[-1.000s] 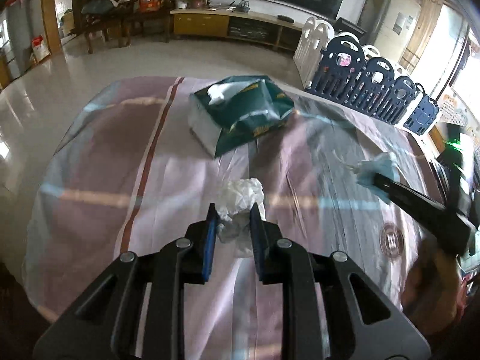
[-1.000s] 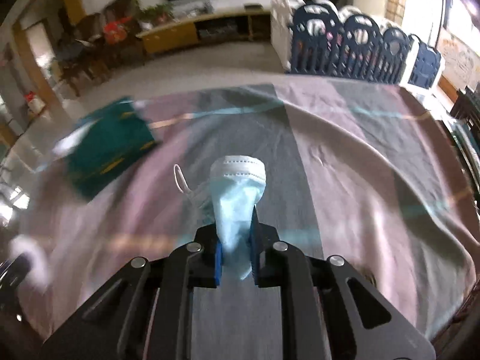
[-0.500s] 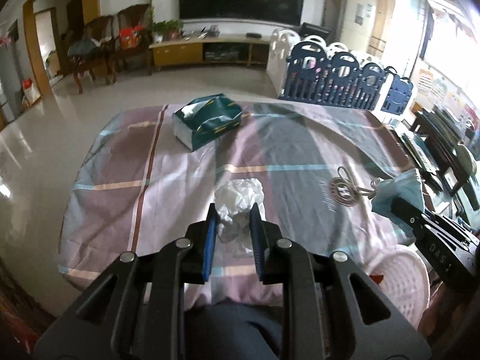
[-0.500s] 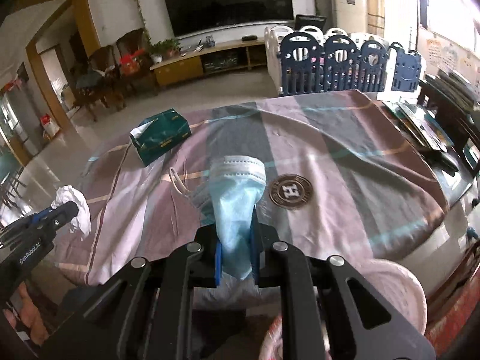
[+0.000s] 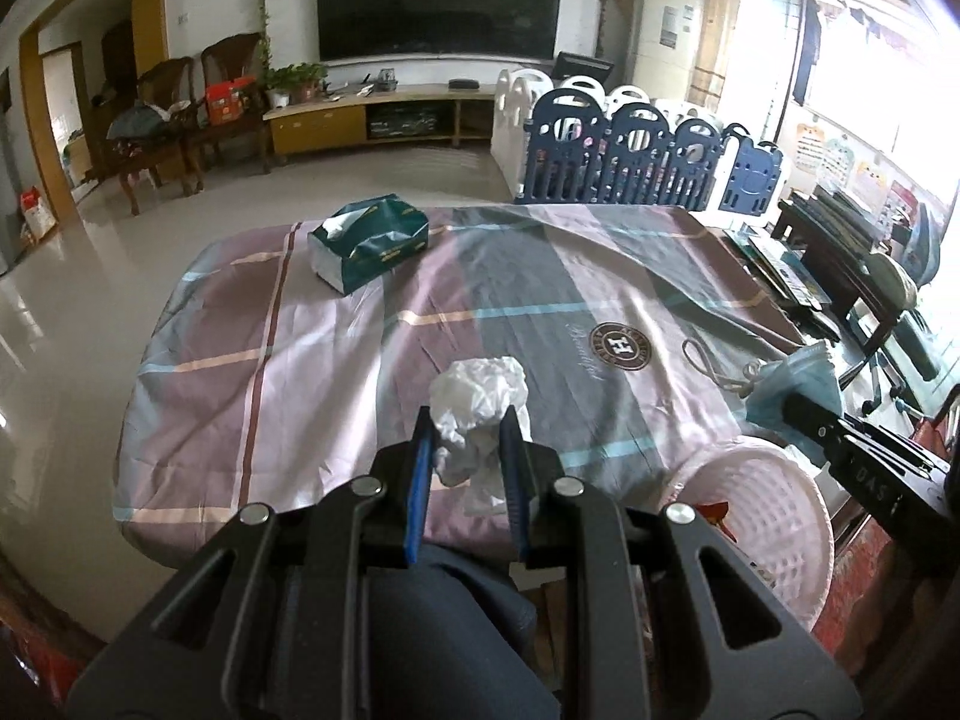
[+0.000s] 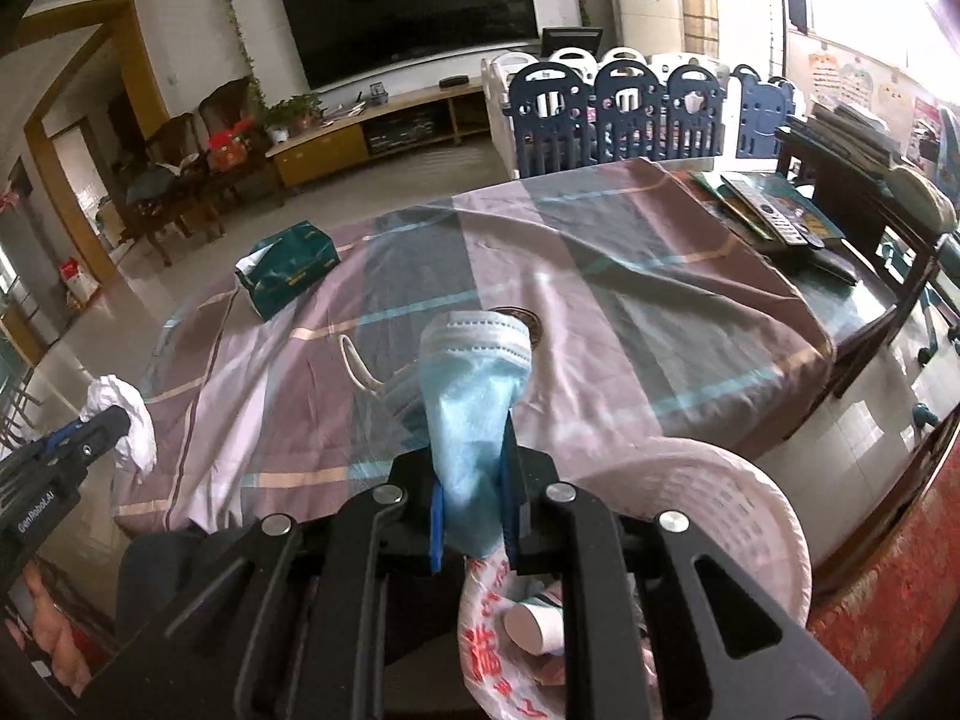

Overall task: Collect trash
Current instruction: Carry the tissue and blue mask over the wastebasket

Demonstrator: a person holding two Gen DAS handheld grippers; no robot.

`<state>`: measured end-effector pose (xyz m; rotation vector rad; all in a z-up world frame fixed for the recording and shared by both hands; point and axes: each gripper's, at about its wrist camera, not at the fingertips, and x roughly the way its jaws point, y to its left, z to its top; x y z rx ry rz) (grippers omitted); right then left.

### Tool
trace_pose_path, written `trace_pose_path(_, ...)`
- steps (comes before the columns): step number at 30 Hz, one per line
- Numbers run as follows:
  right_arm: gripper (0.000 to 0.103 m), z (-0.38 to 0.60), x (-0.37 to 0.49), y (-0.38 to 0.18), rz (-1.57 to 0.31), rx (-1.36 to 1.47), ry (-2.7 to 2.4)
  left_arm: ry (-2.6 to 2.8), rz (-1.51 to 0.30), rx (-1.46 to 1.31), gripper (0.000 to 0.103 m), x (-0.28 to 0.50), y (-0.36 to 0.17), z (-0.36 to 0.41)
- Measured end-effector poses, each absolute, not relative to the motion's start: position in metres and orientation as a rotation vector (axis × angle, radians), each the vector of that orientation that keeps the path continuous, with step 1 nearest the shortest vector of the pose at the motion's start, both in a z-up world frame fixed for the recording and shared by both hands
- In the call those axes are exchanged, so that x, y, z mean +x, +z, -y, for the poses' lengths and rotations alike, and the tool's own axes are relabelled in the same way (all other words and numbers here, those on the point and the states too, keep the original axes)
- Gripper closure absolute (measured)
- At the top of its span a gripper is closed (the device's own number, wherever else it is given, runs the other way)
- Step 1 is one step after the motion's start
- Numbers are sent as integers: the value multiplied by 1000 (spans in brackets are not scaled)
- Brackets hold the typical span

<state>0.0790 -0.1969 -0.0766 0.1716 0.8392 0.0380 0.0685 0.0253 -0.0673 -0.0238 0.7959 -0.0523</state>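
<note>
My left gripper is shut on a crumpled white tissue, held off the near edge of the table. My right gripper is shut on a light blue face mask whose ear loop hangs to the left. Below the right gripper stands a pink lattice trash basket lined with a printed bag, a paper cup inside it. In the left wrist view the same basket is at lower right, with the right gripper and mask above it. The tissue and left gripper show at the left of the right wrist view.
The table wears a striped purple and grey cloth. A green tissue box lies at its far left. Books and a remote rest on a dark side table at right. A blue and white playpen fence stands behind. A person's dark trouser leg is under the left gripper.
Both grippers have drawn back from over the table and risen, each keeping its piece of trash. The basket has come into view beneath them.
</note>
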Motion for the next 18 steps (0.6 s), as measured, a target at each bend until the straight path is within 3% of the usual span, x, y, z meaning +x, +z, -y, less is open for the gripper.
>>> trace_pose_path(18, 87, 231, 55, -98, -902, 199, -49, -97, -795, -9, 81, 60, -68, -13)
